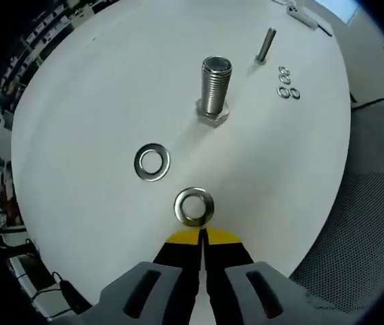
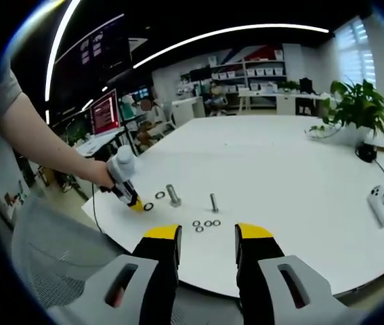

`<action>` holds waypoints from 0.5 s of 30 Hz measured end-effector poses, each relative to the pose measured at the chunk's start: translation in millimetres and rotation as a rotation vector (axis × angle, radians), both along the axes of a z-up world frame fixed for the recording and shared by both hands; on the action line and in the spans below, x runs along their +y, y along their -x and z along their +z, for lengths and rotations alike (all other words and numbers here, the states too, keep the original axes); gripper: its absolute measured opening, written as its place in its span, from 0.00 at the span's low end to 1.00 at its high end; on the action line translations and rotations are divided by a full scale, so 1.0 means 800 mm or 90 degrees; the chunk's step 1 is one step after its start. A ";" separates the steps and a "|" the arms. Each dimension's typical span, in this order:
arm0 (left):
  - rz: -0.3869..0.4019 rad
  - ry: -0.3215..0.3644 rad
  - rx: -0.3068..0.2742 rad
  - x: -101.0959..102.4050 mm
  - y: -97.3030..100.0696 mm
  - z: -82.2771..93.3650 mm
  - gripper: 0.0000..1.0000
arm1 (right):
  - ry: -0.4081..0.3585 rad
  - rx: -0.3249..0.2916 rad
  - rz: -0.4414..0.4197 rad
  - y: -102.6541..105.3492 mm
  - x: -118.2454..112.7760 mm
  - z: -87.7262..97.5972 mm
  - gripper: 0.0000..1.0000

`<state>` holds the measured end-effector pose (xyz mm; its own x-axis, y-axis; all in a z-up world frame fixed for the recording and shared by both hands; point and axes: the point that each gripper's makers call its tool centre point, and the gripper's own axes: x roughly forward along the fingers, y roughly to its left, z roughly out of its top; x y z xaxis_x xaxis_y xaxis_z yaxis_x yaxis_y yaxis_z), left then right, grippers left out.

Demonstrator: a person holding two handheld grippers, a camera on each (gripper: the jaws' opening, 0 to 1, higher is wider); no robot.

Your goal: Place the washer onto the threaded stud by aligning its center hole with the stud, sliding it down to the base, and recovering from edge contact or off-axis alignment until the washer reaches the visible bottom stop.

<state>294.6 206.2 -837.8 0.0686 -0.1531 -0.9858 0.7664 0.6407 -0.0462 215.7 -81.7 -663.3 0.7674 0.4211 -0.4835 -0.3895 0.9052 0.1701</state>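
A steel washer (image 1: 194,206) sits at the tips of my left gripper (image 1: 202,237), whose yellow-tipped jaws are shut on its near edge, just above the white table (image 1: 76,122). The threaded stud (image 1: 215,84) stands upright on its hex base farther ahead, apart from this washer. A second large washer (image 1: 152,162) lies flat to the left between them. In the right gripper view, a person's hand holds the left gripper (image 2: 135,202) by the washer (image 2: 148,206) and stud (image 2: 173,195). My right gripper (image 2: 207,240) hangs open over the table's near edge, holding nothing.
A small bolt (image 1: 266,45) and several small washers (image 1: 287,84) lie beyond the stud to the right. A grey mesh chair (image 1: 361,230) is past the table edge. White controllers (image 2: 381,203) and a plant (image 2: 357,105) are on the table's far right.
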 end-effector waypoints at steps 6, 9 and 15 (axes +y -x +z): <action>0.019 -0.006 0.009 0.003 0.000 -0.002 0.07 | 0.000 0.000 0.002 0.000 0.001 0.000 0.34; 0.023 -0.014 0.001 0.007 -0.001 -0.002 0.15 | -0.001 -0.001 0.002 0.000 0.001 0.000 0.34; 0.013 -0.017 -0.016 0.007 -0.009 -0.002 0.21 | -0.001 -0.001 0.001 0.000 0.000 0.000 0.34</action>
<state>302.0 211.6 -839.7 0.0962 -0.1245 -0.9875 0.7543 0.6564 -0.0092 215.8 -81.4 -663.1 0.7677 0.4225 -0.4818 -0.3907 0.9046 0.1706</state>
